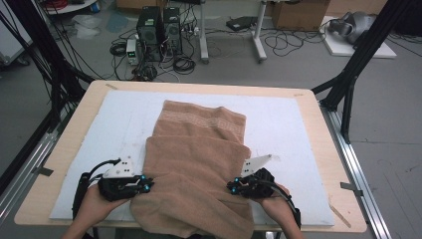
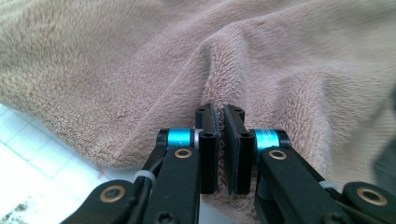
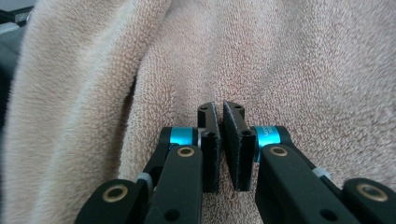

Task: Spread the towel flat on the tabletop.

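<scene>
A tan terry towel (image 1: 199, 149) lies lengthwise on the white mat (image 1: 283, 129), partly folded, with its near end draped over the table's front edge. My left gripper (image 1: 146, 184) meets the towel's left edge near the front. In the left gripper view the left gripper (image 2: 222, 114) is shut, and a ridge of towel (image 2: 219, 70) rises from between the pads. My right gripper (image 1: 232, 187) sits at the towel's right edge. In the right gripper view the right gripper (image 3: 220, 112) is shut, pinching the pile of the towel (image 3: 261, 60).
The wooden table (image 1: 321, 144) shows as a border around the mat. Black frame posts (image 1: 356, 59) rise at its left and right sides. Computer towers (image 1: 159, 30) and tangled cables lie on the floor beyond the far edge.
</scene>
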Tool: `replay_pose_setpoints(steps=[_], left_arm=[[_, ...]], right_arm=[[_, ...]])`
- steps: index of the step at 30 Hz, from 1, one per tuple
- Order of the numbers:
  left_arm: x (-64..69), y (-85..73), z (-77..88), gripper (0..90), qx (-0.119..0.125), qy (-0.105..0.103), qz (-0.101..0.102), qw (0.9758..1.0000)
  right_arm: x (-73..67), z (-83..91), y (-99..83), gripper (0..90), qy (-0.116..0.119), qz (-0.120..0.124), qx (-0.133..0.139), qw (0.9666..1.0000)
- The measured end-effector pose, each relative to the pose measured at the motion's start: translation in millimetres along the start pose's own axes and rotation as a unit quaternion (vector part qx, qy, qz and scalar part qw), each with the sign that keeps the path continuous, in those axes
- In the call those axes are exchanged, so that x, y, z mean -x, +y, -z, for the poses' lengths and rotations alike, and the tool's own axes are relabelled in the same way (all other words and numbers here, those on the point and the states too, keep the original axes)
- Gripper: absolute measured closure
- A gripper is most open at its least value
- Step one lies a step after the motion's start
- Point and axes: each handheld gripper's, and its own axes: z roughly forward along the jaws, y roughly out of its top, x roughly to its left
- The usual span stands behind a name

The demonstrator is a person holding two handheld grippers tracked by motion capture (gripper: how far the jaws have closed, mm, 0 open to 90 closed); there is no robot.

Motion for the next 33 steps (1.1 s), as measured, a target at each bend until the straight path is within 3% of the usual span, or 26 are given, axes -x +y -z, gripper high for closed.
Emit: replay_pose_setpoints(steps=[5,7,10,13,16,20,24,25,27,30,33], left_arm=[[9.2,5.7,16.4,83.8,0.001,-0.017,-0.017,0.9997],[6.5,10.7,19.3,79.1,0.000,-0.013,-0.020,0.9997],[-1.0,16.7,19.7,66.4,0.024,-0.004,-0.009,0.9997],[-12.2,19.0,11.0,62.2,0.036,0.009,0.005,0.9993],[-22.4,17.5,-3.6,62.0,0.020,0.025,0.016,0.9994],[-31.9,11.4,-28.3,60.8,-0.011,0.026,0.033,0.9991],[-33.4,7.3,-47.7,59.9,-0.051,0.033,0.026,0.9978],[-33.4,6.6,-51.9,60.3,-0.063,0.032,0.022,0.9973],[-31.2,6.9,-54.5,65.3,-0.063,0.032,0.011,0.9975],[-27.8,7.3,-53.7,80.2,-0.065,0.022,0.002,0.9977],[-24.6,7.0,-50.8,84.9,-0.065,0.022,-0.005,0.9976]], right_arm=[[-10.8,12.4,1.5,83.5,0.014,0.006,0.009,0.9998],[-12.0,17.1,3.1,78.1,0.005,0.004,0.017,0.9998],[-7.9,26.7,7.0,70.4,-0.018,-0.004,0.043,0.9989],[0.4,29.6,9.7,66.6,-0.038,-0.012,0.052,0.9978],[9.5,23.4,9.1,65.1,-0.041,-0.017,0.039,0.9983],[18.8,6.3,3.4,62.8,-0.036,-0.027,0.018,0.9989],[20.8,-12.3,-3.4,62.9,-0.029,-0.031,-0.004,0.9991],[20.4,-13.6,-4.4,63.7,-0.031,-0.030,0.004,0.9991],[20.8,-13.3,-5.8,66.4,-0.032,-0.034,0.008,0.9989],[20.0,-13.0,-4.7,76.1,-0.040,-0.030,0.002,0.9988],[19.8,-13.6,-2.6,83.8,-0.028,-0.024,-0.004,0.9993]])
